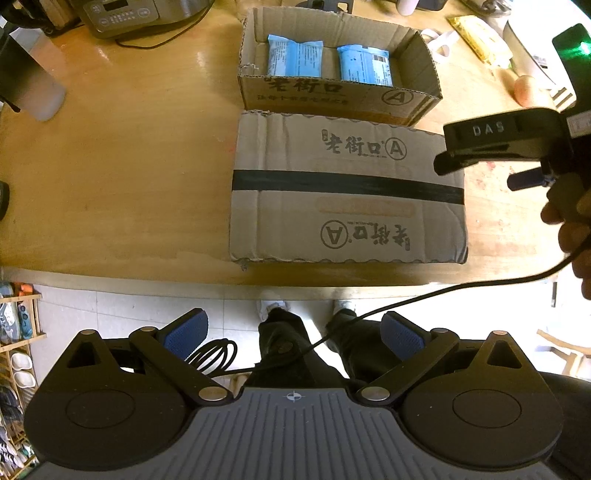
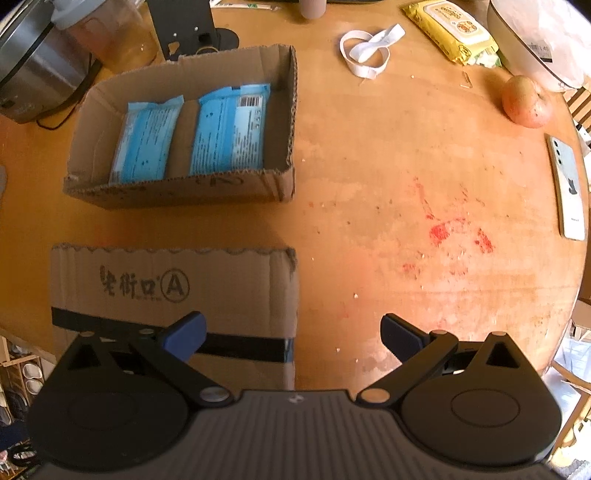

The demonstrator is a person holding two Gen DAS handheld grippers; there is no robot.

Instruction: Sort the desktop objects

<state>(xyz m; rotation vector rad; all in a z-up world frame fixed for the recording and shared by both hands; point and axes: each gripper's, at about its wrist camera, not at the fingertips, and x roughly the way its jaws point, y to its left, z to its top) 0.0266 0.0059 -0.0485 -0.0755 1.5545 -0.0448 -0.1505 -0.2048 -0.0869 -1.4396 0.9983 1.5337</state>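
An open cardboard box (image 1: pixel 413 105) (image 2: pixel 177 190) on the round wooden table holds two blue packets (image 1: pixel 295 55) (image 2: pixel 229 129), side by side. In front of it lies an upturned cardboard box (image 1: pixel 343 188) (image 2: pixel 166 280) with a black tape stripe. My left gripper (image 1: pixel 293 334) is open and empty, held off the table's near edge above the floor. My right gripper (image 2: pixel 293 338) is open and empty, low over the taped box's right end. The right gripper (image 1: pixel 480 162) also shows from the side in the left wrist view, held by a hand (image 1: pixel 569 218).
On the table's right side lie a white strap loop (image 2: pixel 367 48), a yellow wipes pack (image 2: pixel 450 29), an apple (image 2: pixel 526 101) and a white phone (image 2: pixel 567 184). A rice cooker (image 1: pixel 140 14) and a plastic jug (image 2: pixel 107 33) stand at the back left. Red stains (image 2: pixel 443 229) mark the bare wood.
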